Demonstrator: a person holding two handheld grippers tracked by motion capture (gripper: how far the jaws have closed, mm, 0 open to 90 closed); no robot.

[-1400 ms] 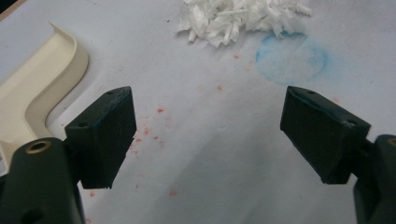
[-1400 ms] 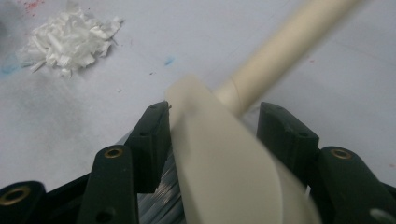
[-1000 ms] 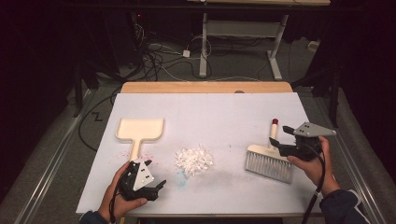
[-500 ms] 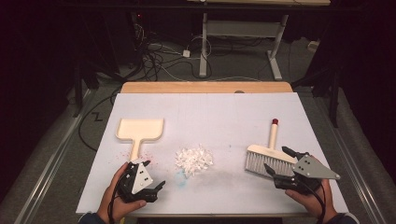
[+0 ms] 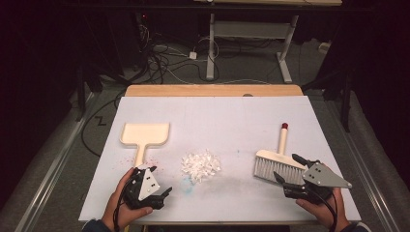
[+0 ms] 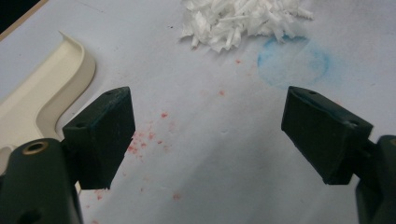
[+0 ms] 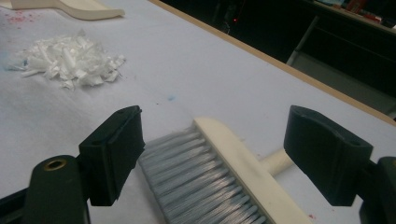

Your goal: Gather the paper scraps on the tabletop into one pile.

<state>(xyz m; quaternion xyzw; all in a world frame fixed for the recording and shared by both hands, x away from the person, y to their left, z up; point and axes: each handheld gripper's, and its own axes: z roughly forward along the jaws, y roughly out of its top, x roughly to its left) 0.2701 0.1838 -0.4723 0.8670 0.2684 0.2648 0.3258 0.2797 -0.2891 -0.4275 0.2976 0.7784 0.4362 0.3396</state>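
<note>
Resting at the near left edge of the white-covered table [image 5: 217, 111], the left gripper [image 5: 153, 181] had its jaws spread, empty. At near right, the right gripper [image 5: 286, 168] was spread too, just short of the grey-bristled, cream-handled brush [image 5: 275, 164]. Between them lay a pile of shredded white paper [image 5: 200, 166]. Farther left sat a cream plastic dustpan [image 5: 144, 135], red specks near its handle.

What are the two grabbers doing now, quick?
Left gripper: open, holding nothing, beside the cream plastic dustpan.
Right gripper: open, empty, over the cream grey-bristled brush.
</note>
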